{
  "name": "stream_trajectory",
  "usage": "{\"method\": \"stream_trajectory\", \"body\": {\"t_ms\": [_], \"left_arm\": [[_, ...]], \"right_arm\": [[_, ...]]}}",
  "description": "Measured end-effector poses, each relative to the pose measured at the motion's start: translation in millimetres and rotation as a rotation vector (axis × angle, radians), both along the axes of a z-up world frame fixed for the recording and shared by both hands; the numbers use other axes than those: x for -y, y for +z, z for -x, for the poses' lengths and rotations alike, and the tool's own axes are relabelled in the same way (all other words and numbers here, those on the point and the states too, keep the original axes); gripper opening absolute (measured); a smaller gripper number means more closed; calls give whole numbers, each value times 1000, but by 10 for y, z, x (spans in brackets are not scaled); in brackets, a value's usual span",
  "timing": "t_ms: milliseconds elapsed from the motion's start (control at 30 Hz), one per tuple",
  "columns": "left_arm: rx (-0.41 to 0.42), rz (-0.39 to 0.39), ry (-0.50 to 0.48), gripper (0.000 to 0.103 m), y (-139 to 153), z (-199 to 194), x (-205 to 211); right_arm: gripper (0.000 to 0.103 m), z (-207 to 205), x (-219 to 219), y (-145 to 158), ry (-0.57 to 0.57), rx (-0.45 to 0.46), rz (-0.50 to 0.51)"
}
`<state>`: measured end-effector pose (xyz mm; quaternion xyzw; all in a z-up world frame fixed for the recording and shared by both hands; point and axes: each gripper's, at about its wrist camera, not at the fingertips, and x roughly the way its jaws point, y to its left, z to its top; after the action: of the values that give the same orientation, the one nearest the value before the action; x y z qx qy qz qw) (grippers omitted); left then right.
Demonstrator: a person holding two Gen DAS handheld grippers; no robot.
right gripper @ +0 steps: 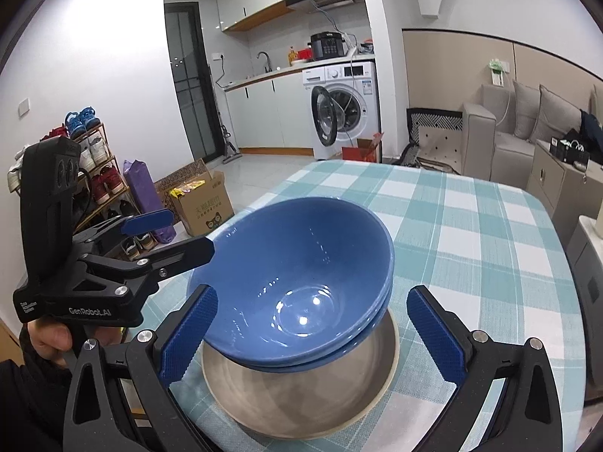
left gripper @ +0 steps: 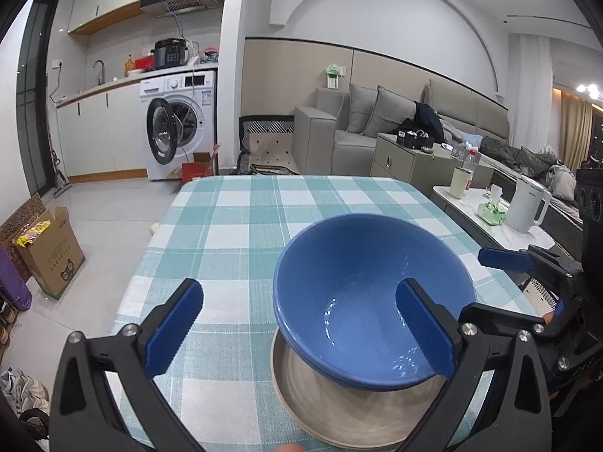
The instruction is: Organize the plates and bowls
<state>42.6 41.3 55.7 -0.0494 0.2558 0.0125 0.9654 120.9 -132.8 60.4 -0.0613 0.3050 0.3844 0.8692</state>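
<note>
Checked tablecloth [left gripper: 233, 222], stacked blue bowls [right gripper: 297, 263] in beige plate [right gripper: 301, 406], both tools spread, empty

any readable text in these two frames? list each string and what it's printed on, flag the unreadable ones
"GenRobot.AI": white print on the side of the left gripper body, right wrist view.
"Data Acquisition System": small white print at the end of that same body; only just readable.
Cardboard box on the floor: green characters and a cat-face logo, too blurred to read.
Washing machine panel, brand mark and stickers: too small to read.
Pressure cooker panel: too small to read.
</note>
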Motion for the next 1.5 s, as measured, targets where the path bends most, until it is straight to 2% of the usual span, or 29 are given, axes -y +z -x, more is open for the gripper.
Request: {"method": "stream_trajectory", "body": {"t_ms": [167, 500, 733, 967, 1267, 1500], "left_arm": [[48, -55, 26, 103, 30, 80, 37], [79, -66, 36, 103, -8, 188, 81], [86, -91, 38, 103, -78, 272, 128], [66, -118, 34, 103, -236, 305, 156], [107, -91, 55, 103, -354, 400, 118], [105, -74, 63, 103, -382, 488, 58]], "right_arm": [[102, 72, 85, 50, -12, 33, -19], [102, 276, 318, 149, -16, 113, -129], [102, 424, 368, 84, -29, 173, -125], [102, 473, 439, -101, -43, 167, -106], [102, 536, 526, -342, -20, 156, -117], [102, 558, 539, -432, -23, 150, -135]]}}
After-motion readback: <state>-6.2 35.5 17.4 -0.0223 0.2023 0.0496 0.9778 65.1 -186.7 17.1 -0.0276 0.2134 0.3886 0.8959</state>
